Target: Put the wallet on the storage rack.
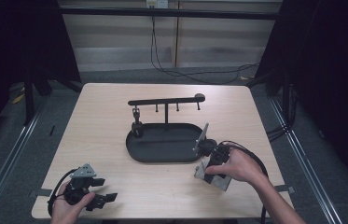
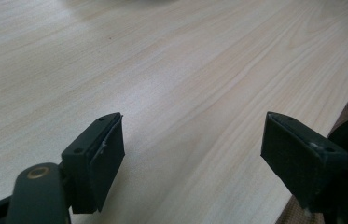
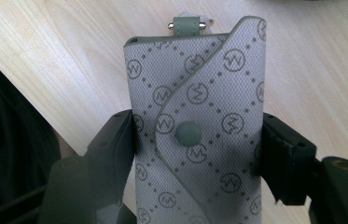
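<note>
A grey key case (image 3: 195, 116) printed with small round logos and closed by a snap button lies between the jaws of my right gripper (image 3: 197, 135), which press on both of its sides. In the high view the key case (image 1: 217, 179) is at the table's front right, just off the tray, with my right gripper (image 1: 211, 171) shut on it. At the front left corner, my left gripper (image 1: 105, 190) rests low over bare wood. Its jaws stand wide apart in the left gripper view, so my left gripper (image 2: 192, 135) is open and holds nothing.
A black oval tray (image 1: 162, 144) sits mid-table. From its back rises a black hook rack (image 1: 167, 100), with a small dark item (image 1: 137, 125) hanging from its left hook. Cables run across the floor behind the table. Bare wood lies between the two grippers.
</note>
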